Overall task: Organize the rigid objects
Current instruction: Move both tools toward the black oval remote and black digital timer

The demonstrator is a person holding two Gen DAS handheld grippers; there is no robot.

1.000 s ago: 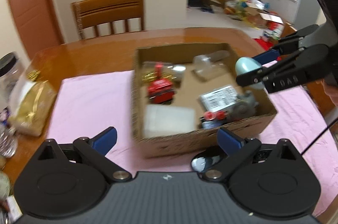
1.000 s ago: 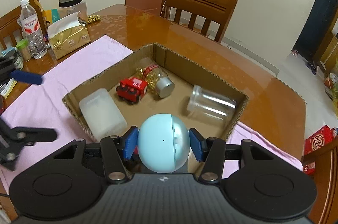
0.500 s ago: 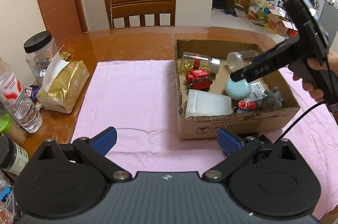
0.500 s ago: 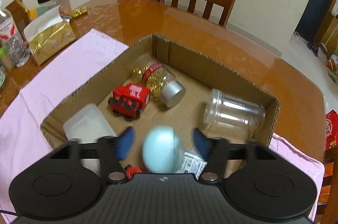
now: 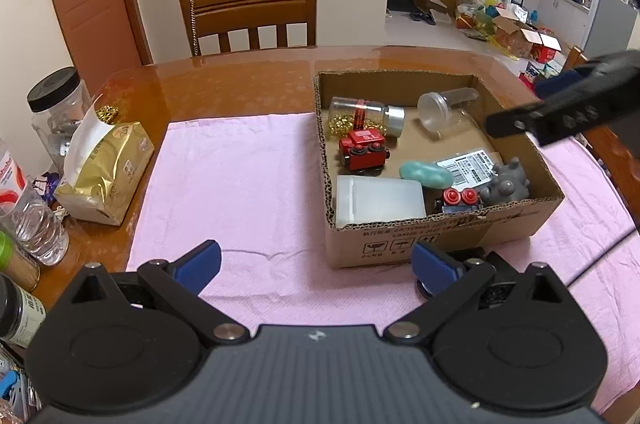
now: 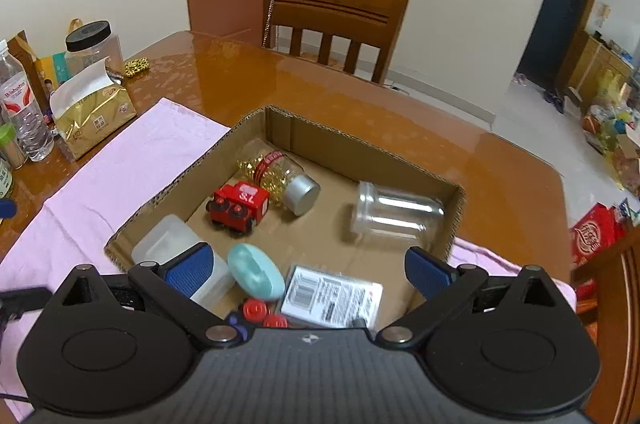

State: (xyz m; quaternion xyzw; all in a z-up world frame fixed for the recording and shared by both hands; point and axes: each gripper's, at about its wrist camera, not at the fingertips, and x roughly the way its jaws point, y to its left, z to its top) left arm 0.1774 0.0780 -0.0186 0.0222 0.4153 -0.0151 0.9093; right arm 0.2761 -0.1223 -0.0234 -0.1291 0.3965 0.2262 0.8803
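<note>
Below the right gripper (image 6: 307,270), whose 2 blue-padded fingers (image 6: 187,268) stand wide apart with nothing between them, sits the cardboard box (image 6: 362,147) on the pink cloth (image 6: 120,163). Just ahead of the left finger pad lies the pale teal egg-shaped object (image 6: 256,271), resting on the box floor on its side, touching the frosted white plastic case (image 6: 176,244) to its left. To its right lies a flat packet with a barcode label (image 6: 332,296). Further forward from the claw are the red toy train (image 6: 238,203), the glass jar of gold beads with a silver cap (image 6: 280,175) lying on its side, and the clear plastic jar (image 6: 394,216), also on its side, near the far right wall.

Ahead and to the right of the left gripper (image 5: 316,263), the same box (image 5: 440,236) stands just past the right finger pad. This claw is also spread wide and holds nothing, hovering over the cloth (image 5: 240,183). From here the teal object (image 5: 426,174) lies between the train (image 5: 364,151) and a grey knobbly toy (image 5: 506,181). Well off to the left stand a gold tissue pack (image 5: 106,171) and a black-lidded jar (image 5: 56,103)
</note>
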